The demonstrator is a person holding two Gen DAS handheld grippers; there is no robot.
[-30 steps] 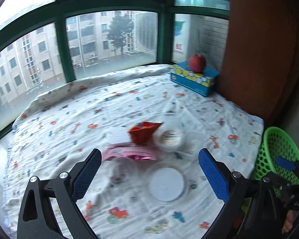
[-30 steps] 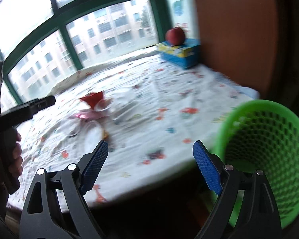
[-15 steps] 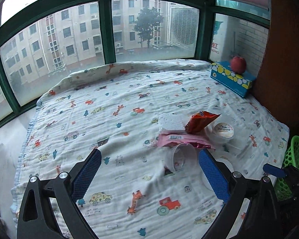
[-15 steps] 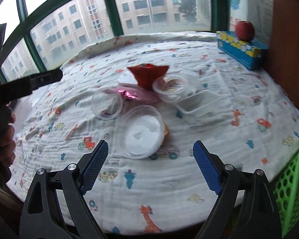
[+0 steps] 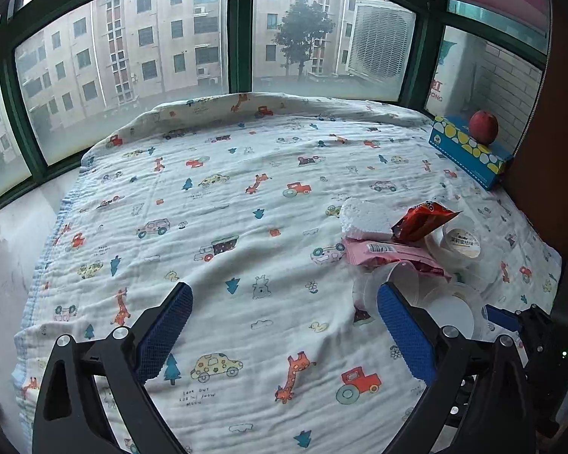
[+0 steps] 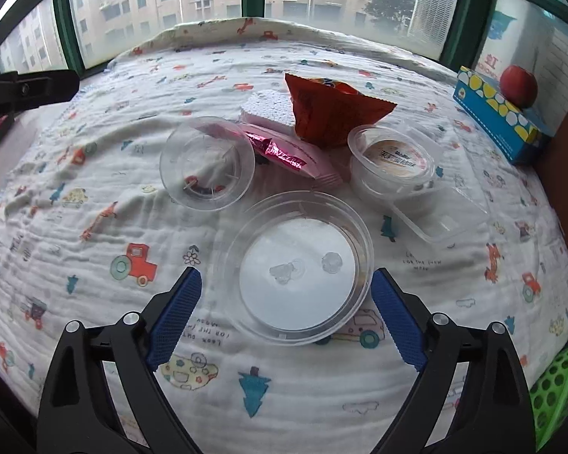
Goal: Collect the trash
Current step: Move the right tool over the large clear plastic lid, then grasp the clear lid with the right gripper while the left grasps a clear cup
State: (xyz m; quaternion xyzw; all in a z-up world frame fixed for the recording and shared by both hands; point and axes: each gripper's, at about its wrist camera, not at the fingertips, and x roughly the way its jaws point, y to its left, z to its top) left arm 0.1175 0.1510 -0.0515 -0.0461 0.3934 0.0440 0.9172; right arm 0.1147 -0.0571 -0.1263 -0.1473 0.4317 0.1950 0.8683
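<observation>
A heap of trash lies on the patterned cloth: a large clear round lid (image 6: 297, 268), a clear cup on its side (image 6: 207, 164), a pink wrapper (image 6: 287, 153), an orange snack bag (image 6: 331, 109), a white foam piece (image 6: 268, 108), a small lidded tub (image 6: 393, 160) and a clear tray (image 6: 435, 212). My right gripper (image 6: 285, 312) hangs just above the near rim of the large lid, its jaws opening, nothing pressed between them. My left gripper (image 5: 284, 327) stands open over bare cloth, left of the heap; the pink wrapper (image 5: 382, 251) and orange bag (image 5: 422, 221) lie beyond its right finger.
A green mesh basket (image 6: 556, 389) stands off the table's near right corner. A blue tissue box (image 6: 499, 113) with a red apple (image 6: 518, 85) on it sits at the far right by a brown wall. Windows run along the far side.
Both grippers have swung left from the green basket toward the table and dropped lower. The right one now hangs over the large clear lid; the heap has slid to the right in the left view.
</observation>
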